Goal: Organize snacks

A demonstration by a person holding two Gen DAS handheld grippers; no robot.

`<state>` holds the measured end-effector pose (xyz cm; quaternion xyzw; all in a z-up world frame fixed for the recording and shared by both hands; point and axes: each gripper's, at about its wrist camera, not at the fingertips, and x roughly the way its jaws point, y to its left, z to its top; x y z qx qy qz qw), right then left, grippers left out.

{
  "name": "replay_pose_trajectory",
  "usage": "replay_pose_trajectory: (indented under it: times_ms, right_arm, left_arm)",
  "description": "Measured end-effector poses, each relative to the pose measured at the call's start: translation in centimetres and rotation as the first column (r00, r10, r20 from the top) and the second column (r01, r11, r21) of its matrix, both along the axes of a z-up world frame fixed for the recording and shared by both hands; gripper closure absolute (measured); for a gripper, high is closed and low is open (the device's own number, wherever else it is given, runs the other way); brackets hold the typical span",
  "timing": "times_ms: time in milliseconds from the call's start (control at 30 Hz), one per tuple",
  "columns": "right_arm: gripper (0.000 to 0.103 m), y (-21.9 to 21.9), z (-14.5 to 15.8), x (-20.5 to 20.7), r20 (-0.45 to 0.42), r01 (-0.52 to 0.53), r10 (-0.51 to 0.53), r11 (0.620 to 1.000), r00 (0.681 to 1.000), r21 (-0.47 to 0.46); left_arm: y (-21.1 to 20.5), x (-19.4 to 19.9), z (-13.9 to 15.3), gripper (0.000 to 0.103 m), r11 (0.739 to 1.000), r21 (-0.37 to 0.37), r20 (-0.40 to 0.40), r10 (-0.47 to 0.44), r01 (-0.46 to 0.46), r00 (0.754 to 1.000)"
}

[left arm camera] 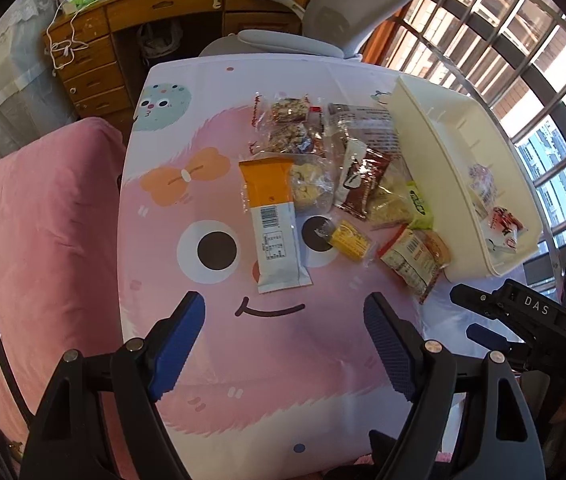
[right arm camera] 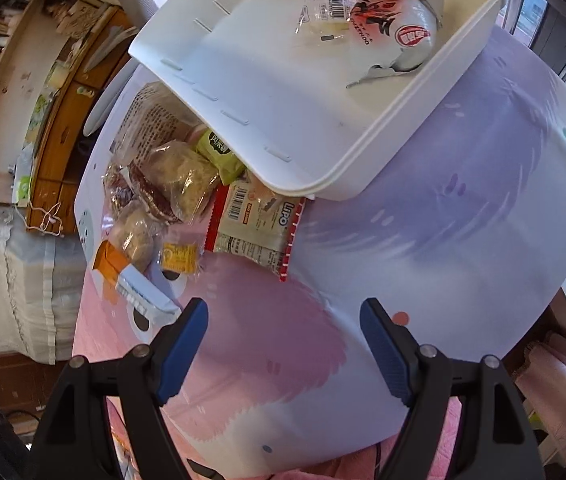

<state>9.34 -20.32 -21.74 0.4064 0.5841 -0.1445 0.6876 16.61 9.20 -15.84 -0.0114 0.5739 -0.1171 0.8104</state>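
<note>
Snack pile (left arm camera: 347,184) just ahead of both open, empty grippers.

Smooth plastic bin (right arm camera: 363,148), glossy wrappers (left arm camera: 275,220), wooden desk (left arm camera: 163,8)

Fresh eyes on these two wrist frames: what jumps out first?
A heap of loose snack packets sits mid-table on the pink cartoon-face tablecloth, the long orange-and-white wrapper lying nearest the left gripper. To their right stands a cream plastic bin already holding a white-and-red packet and a clear one. Both grippers, including the right gripper, hover open and empty.
</note>
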Motion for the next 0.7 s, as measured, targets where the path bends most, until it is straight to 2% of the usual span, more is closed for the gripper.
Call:
replay_pose_trajectory:
  times_ms: [167,300,700]
  right_arm:
    - [0.024,0.7,-1.2,1.4,-0.043,0.065,-0.065,0.998,0.997,-0.008]
    - [0.024,1.2,-2.0,2.6,-0.070,0.110,-0.112,0.993,0.991,-0.036]
    - [0.024,2.3,-3.7,6.0,-0.127,0.098,-0.113,0.988,0.985,-0.118]
  left_arm:
    - [0.7,1.2,-1.2,0.022,0.999,0.027,-0.009,0.039,-0.039,0.999]
    - [0.7,1.9,-2.2,0.022,0.999,0.039,-0.021,0.030,-0.029,0.999]
    - [-0.4,5.4,-6.5,0.022,0.999,0.050,-0.113,0.015,-0.009,0.993]
